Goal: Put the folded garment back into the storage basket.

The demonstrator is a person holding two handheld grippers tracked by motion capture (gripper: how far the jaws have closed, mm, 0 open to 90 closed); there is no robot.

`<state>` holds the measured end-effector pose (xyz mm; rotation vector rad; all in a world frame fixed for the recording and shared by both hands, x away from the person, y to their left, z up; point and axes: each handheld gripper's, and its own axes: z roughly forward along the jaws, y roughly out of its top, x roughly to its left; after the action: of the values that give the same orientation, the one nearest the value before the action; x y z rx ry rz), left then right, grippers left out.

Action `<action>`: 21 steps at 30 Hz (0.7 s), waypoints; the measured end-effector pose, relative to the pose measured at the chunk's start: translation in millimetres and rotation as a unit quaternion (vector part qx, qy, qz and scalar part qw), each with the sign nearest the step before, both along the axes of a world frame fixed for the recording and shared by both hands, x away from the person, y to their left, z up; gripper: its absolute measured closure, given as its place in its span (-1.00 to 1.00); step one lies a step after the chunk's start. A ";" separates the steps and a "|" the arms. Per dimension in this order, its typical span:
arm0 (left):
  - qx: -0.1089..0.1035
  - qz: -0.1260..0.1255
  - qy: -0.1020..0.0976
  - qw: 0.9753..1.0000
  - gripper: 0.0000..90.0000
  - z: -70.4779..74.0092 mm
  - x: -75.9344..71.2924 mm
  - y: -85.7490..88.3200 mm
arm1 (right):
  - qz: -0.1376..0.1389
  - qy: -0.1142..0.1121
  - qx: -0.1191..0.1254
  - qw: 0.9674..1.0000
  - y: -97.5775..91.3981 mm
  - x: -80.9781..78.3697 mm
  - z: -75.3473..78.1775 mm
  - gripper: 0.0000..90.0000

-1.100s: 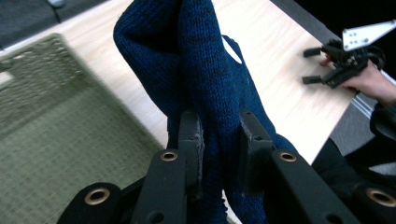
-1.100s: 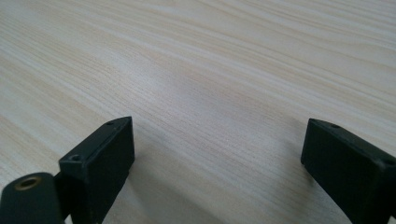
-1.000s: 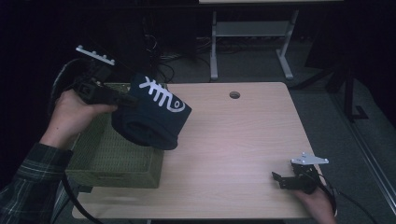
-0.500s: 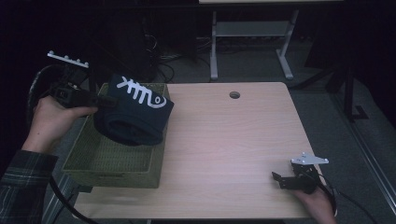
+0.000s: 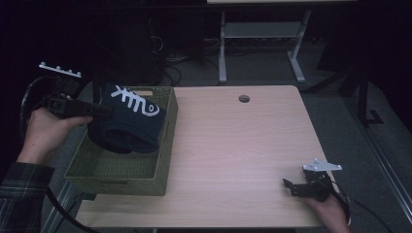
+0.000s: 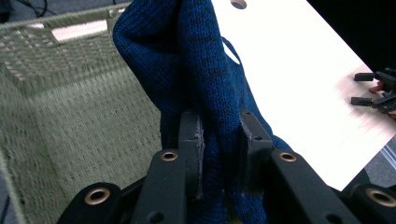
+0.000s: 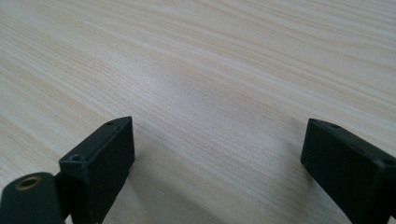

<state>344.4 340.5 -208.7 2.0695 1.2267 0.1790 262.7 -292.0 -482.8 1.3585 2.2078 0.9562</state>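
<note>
A dark blue knitted garment [image 5: 127, 125] with a white pattern hangs folded over the olive woven basket [image 5: 164, 145] at the table's left side. My left gripper [image 5: 99, 112] is shut on the garment's left edge, holding it above the basket's inside. In the left gripper view the blue knit [image 6: 196, 70] is pinched between both pads, my left gripper [image 6: 220, 140] closed tight on a thick fold. My right gripper [image 5: 290, 187] rests on the table near its front right corner. In the right gripper view my right gripper [image 7: 217, 154] stands wide open over bare wood.
The light wooden table [image 5: 233, 145] has a round cable hole [image 5: 244, 98] near its far edge. Behind the table stand a white desk frame [image 5: 257, 39] and cables on the dark floor. The basket overhangs the table's left edge.
My left hand has carried the blue garment leftward and down, from above the basket's right wall to over its inside. The right gripper has stayed where it was.
</note>
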 end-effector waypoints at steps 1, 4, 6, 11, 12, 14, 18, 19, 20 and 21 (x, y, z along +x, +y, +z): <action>-0.001 0.000 0.001 1.000 0.66 -2.5 0.0 0.1 | 0.000 0.000 0.000 1.000 0.0 0.0 0.0 -0.79; -0.003 0.001 0.005 1.000 0.66 -8.6 0.2 1.8 | 0.000 0.000 0.000 1.000 0.0 0.0 0.0 -0.79; -0.005 0.004 0.006 1.000 0.66 -11.1 0.2 3.9 | 0.000 0.000 0.000 1.000 0.0 0.0 0.0 -0.79; -0.005 0.010 0.009 1.000 0.66 -15.2 0.2 9.2 | 0.001 0.001 0.000 1.000 -0.2 0.0 0.1 -0.79; -0.009 0.013 0.010 1.000 0.66 -16.7 0.2 9.6 | 0.001 0.001 -0.001 1.000 -0.2 0.0 0.2 -0.79; -0.009 0.014 0.012 1.000 0.66 -20.4 0.8 11.5 | 0.001 0.000 0.000 1.000 -0.1 0.0 0.1 -0.79; -0.014 0.018 0.019 1.000 0.66 -30.7 2.4 13.0 | 0.001 0.000 0.000 1.000 -0.1 0.0 0.1 -0.79; -0.016 0.019 0.021 0.999 0.66 -33.2 2.8 13.4 | 0.000 0.000 0.000 1.000 -0.1 0.0 0.1 -0.79; -0.018 0.020 0.023 0.999 0.66 -35.7 3.3 14.0 | 0.001 0.000 0.000 1.000 -0.1 0.0 0.1 -0.79; -0.020 0.020 0.026 0.999 0.66 -38.0 3.9 14.6 | 0.001 0.000 0.000 1.000 -0.1 0.0 0.1 -0.79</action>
<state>348.3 355.1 -246.7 2.0282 1.2927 0.1201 262.7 -292.1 -482.7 1.3576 2.2092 0.9558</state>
